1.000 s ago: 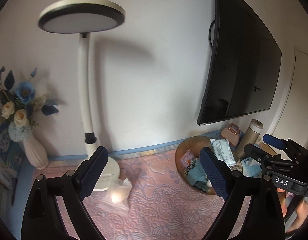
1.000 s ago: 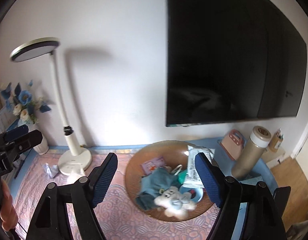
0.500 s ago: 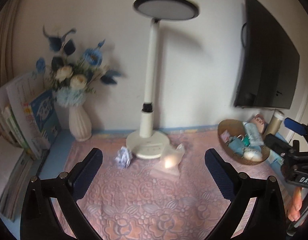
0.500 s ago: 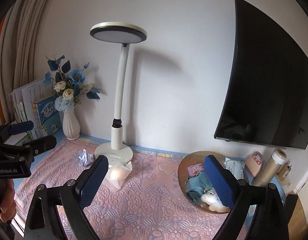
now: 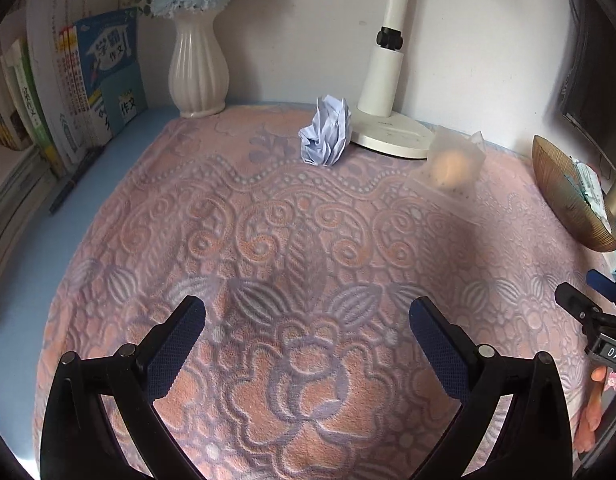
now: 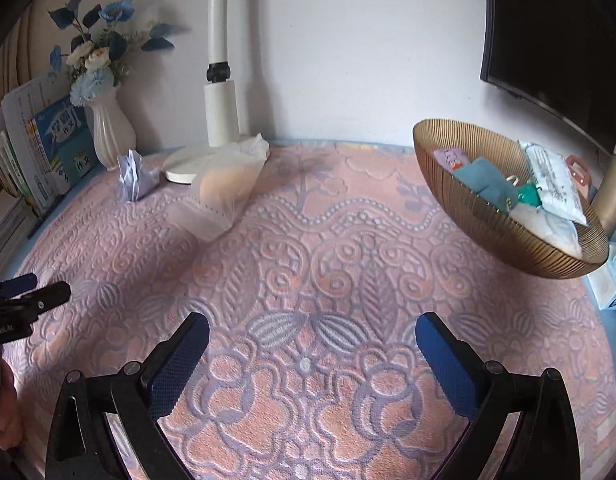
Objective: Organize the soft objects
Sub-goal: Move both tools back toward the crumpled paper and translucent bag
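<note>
A crumpled pale blue paper ball (image 5: 325,136) (image 6: 134,176) lies on the pink patterned mat (image 5: 288,240) by the lamp foot. Beside it sits a cloudy plastic bag (image 5: 451,168) (image 6: 224,184) with something orange inside. At the right stands a ribbed golden bowl (image 5: 563,196) (image 6: 487,232) holding a teal cloth (image 6: 483,184), a white packet (image 6: 551,176) and other small items. My left gripper (image 5: 308,316) hangs open over the bare mat, well short of the paper ball. My right gripper (image 6: 311,330) is open too, with nothing between its fingers, left of and nearer than the bowl.
A white lamp foot (image 5: 391,136) and a white vase of blue flowers (image 5: 198,68) stand along the back wall. Books (image 5: 88,80) lean at the left. A dark screen (image 6: 555,32) hangs above the bowl, and a gold flask (image 6: 615,196) stands behind it.
Both grippers have sunk and tipped down from facing the wall and screen to facing the mat. The jaws of both stand wider apart than a second ago.
</note>
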